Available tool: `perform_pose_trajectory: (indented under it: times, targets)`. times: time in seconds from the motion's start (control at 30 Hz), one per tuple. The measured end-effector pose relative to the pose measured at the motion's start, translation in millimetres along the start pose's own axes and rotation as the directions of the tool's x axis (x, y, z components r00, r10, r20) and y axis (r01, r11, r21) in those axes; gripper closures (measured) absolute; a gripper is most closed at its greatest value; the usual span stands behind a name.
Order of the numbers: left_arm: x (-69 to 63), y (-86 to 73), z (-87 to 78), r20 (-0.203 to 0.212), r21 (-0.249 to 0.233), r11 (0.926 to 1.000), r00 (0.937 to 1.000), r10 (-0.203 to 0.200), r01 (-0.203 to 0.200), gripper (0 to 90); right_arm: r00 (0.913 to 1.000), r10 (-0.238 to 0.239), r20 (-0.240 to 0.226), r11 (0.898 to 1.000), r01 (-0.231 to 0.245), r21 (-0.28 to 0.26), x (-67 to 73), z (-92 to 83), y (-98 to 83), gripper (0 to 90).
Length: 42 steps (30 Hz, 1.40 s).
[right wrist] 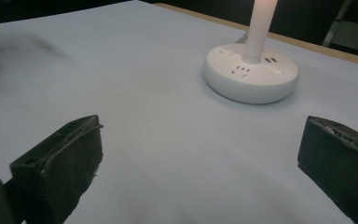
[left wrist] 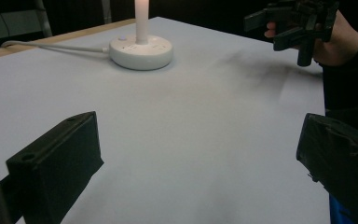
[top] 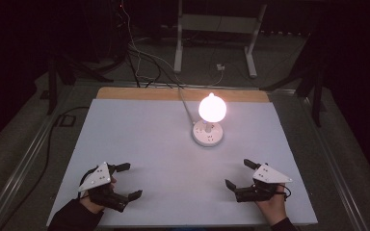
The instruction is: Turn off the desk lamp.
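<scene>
Dark floor and a tangle of cables surround your bench; only the lamp lights it. Your white table [top: 139, 144] is bare apart from that lamp, which stands right of centre toward the far edge, well apart from both tools.

Take the lamp from biggest part to smallest. Its round white base [top: 207, 133] sits flat on the table and doubles as a socket block, with outlet holes on its top. It looks like hard, smooth plastic, probably the heaviest part, and wider than your jaws would comfortably span, so expect it to slide rather than lift. The glowing globe [top: 212, 108] on top is likely thin, possibly warm, and the most fragile piece; keep your pads off it. A slim white stem [right wrist: 259, 28] joins the two: stiff, narrow enough to fit between the jaws, but glossy, so a grip there may slip or tip the whole thing. Low on the stem, just above the base, is my pick for a hold. A small button [left wrist: 122, 37] shows on the base rim beside the white cord [left wrist: 51, 46], which trails off the far side; if switching is the aim, a jaw tip will do. Mind that cord, since it will drag on any move.

Your left gripper [top: 124, 181] and right gripper [top: 239, 174] both rest near the front edge, jaws spread wide with nothing between them.
</scene>
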State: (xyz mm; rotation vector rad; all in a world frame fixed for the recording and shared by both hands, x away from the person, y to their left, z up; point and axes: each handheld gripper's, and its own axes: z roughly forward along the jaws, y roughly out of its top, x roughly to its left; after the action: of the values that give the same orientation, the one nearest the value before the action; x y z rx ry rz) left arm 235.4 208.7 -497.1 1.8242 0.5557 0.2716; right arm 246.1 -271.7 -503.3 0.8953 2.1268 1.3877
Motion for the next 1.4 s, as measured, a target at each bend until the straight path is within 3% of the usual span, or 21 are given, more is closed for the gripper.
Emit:
perform_pose_trajectory:
  times: [0.47,0.67,0.8,1.2,1.4]
  targets:
    - [4.8,1.1,0.8,-0.009,-0.027,0.9995,0.9998,-0.019,0.019,0.5,0.9997,0.0,-0.025,0.998,0.002,0.066,3.3,2.2,2.0,0.0]
    - [1.7,1.3,-1.9,-0.017,-0.025,0.9996,0.9998,-0.01,0.009,0.5,0.9998,-0.004,-0.02,0.998,0.005,0.056,8.3,-3.0,9.6,0.0]
    - [0.8,1.0,-2.7,-0.015,-0.027,0.9996,0.9999,-0.002,0.002,0.5,0.9997,-0.023,0.01,0.998,0.022,0.055,12.3,-6.0,13.6,0.0]
    - [2.0,1.4,-4.1,-0.014,-0.043,0.999,0.9998,-0.015,0.014,0.5,0.9999,0.01,-0.011,0.997,-0.009,0.08,13.4,-0.5,23.1,0.3]
    - [1.3,1.5,-3.8,-0.014,-0.041,0.9991,0.9998,-0.012,0.011,0.5,0.9999,0.002,-0.011,0.999,-0.001,0.046,12.2,0.1,35.2,0.1]
